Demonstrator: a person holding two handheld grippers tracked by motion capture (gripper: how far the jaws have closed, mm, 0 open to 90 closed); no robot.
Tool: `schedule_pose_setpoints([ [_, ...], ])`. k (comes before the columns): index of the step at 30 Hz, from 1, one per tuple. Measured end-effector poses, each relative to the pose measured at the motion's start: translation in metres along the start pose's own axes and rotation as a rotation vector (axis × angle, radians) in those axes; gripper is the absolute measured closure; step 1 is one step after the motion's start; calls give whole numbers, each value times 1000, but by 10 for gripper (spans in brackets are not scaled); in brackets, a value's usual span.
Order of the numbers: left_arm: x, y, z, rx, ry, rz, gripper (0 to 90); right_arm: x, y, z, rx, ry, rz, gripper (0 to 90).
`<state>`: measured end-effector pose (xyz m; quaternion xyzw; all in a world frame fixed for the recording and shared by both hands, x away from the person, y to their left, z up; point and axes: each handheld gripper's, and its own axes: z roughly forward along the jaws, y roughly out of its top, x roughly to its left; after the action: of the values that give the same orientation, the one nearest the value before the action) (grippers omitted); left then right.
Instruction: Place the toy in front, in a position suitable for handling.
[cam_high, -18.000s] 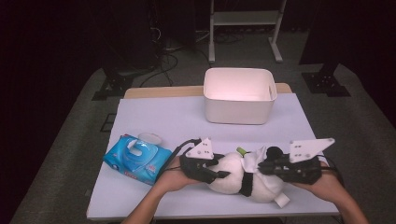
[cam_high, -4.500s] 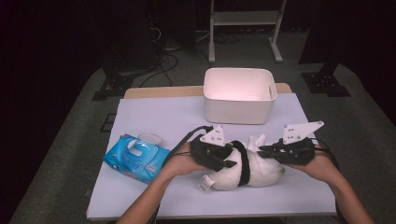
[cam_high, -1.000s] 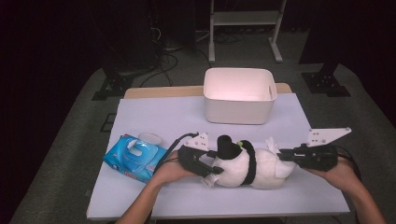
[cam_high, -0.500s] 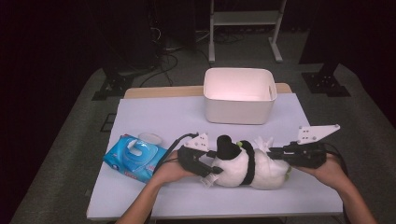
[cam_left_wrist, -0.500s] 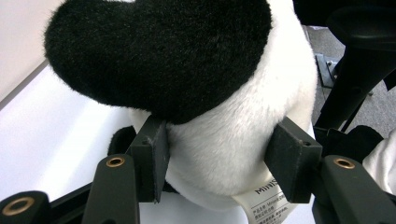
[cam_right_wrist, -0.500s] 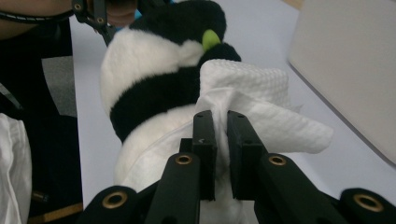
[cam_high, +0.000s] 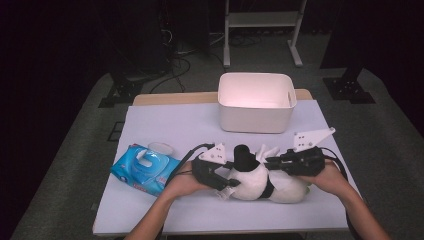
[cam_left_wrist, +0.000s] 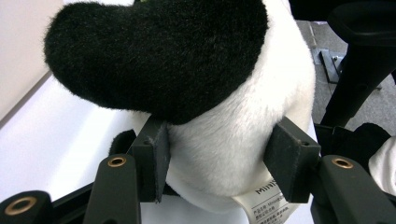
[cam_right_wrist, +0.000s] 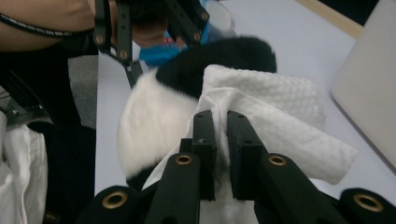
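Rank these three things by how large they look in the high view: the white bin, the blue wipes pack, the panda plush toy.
1. White bin, clearly the largest.
2. Panda plush toy, though the hands and tongs cover part of it.
3. Blue wipes pack, the smallest; it appears somewhat smaller than the toy, but the margin is not big.

right gripper (cam_right_wrist: 220, 156) | fingers pinch white wipe (cam_right_wrist: 280, 116) (crumpled) | over plush panda (cam_right_wrist: 154, 126)
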<state>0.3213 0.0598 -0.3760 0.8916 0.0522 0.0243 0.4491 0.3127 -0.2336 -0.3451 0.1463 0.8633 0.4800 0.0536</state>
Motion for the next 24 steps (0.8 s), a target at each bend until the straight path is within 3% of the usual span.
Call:
schedule_pose_setpoints([
  [3,-2,2,1,11,7,19,447,0,12,4,-1,5,-17,821],
  [6,-2,0,0,7,7,9,448,-5,18,8,17,-2,-24,821],
  [8,-1,-1,-1,5,6,8,450,-9,16,8,46,-28,-27,822],
  [14,0,-2,-2,-9,1,2,466,-10,1,-4,46,-47,12,822],
  [18,-1,0,-1,-21,-9,5,460,-7,0,-6,28,-32,15,822],
  [24,-4,5,1,-19,-9,20,456,-2,21,3,0,14,-15,822],
])
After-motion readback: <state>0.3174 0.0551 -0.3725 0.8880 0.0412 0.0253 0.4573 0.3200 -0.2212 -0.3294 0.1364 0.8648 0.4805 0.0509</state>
